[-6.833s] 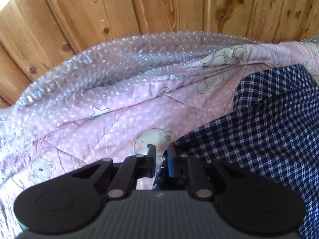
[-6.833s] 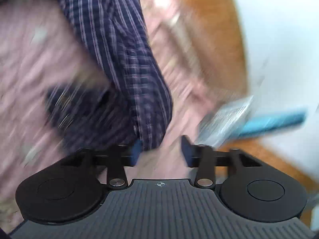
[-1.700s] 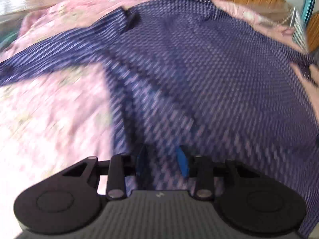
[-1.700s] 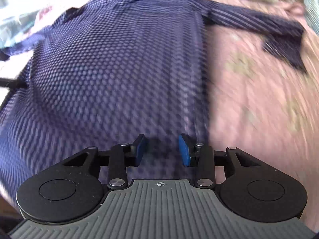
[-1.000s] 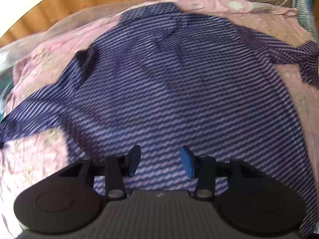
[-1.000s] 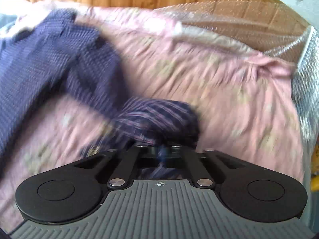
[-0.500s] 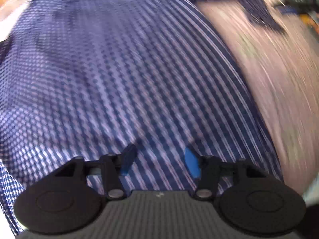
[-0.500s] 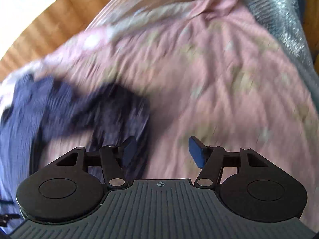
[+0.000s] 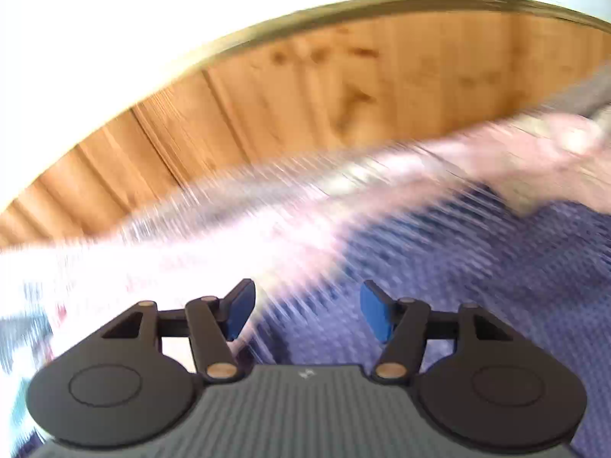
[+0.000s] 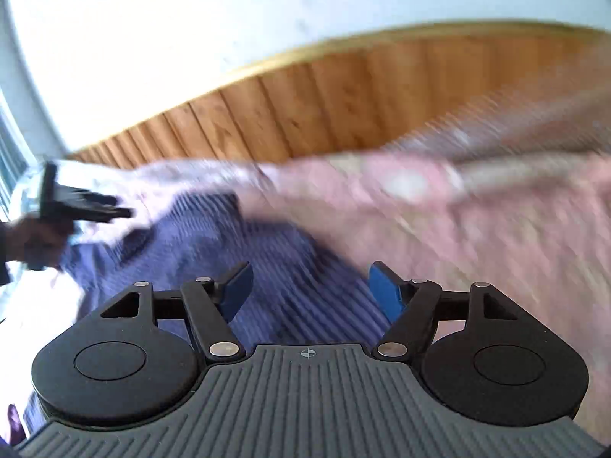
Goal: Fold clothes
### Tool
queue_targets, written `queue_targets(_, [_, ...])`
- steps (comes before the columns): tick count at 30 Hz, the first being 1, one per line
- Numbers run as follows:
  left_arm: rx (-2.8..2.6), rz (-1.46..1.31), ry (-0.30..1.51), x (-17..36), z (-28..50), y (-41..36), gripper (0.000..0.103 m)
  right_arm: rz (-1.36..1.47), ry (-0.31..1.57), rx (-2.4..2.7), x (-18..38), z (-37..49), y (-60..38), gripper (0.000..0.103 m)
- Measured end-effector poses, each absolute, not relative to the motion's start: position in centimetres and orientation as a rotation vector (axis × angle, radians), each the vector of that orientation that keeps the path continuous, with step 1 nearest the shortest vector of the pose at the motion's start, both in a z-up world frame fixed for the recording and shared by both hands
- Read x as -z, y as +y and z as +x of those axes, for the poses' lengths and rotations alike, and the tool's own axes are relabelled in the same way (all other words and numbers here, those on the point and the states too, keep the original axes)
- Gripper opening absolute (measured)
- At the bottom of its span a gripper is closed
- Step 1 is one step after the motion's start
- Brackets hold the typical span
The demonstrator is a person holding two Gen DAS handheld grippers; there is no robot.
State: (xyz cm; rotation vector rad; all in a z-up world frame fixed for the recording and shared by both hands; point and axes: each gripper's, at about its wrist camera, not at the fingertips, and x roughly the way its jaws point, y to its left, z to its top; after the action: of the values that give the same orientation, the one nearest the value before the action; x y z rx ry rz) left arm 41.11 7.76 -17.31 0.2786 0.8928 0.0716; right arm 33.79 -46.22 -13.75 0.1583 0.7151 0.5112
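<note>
Right gripper (image 10: 309, 290): a second ago it is clamped on a bunched sleeve; now its jaws have just been opening, they stand wide, and nothing is pinched between the blue pads.
Left gripper (image 9: 303, 311): its jaws have just been opening too, spread wider than a second ago, gripping no cloth.
Shirt (image 10: 290, 267): the sleeve, bunched at the right jaws before, now lies loose on the pink quilt (image 10: 477, 229).
Left view: filled with checked cloth half a second back, it now takes in the wood panelling (image 9: 343, 95).
Right view: the left gripper's hand (image 10: 30, 240) now shows at its left edge.
</note>
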Motion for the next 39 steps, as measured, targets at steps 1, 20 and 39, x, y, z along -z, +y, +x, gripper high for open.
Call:
queue_targets(1, [-0.035,0.279,0.917,17.9,42.5,8.7,0.062,0.136,0.720,-0.548,13.7,35.8,-44.1,0.081])
queue_targets(20, [0.394,0.297,0.998,25.9,42.7,16.6,0.004,0.024,1.049,-0.807,25.4,53.5,-23.0,0.008])
queue_targets(39, [0.278,0.109,0.880,21.7,38.6,21.7,0.024,-0.023,0.825,-0.517,20.3,47.4,-27.0,0.048])
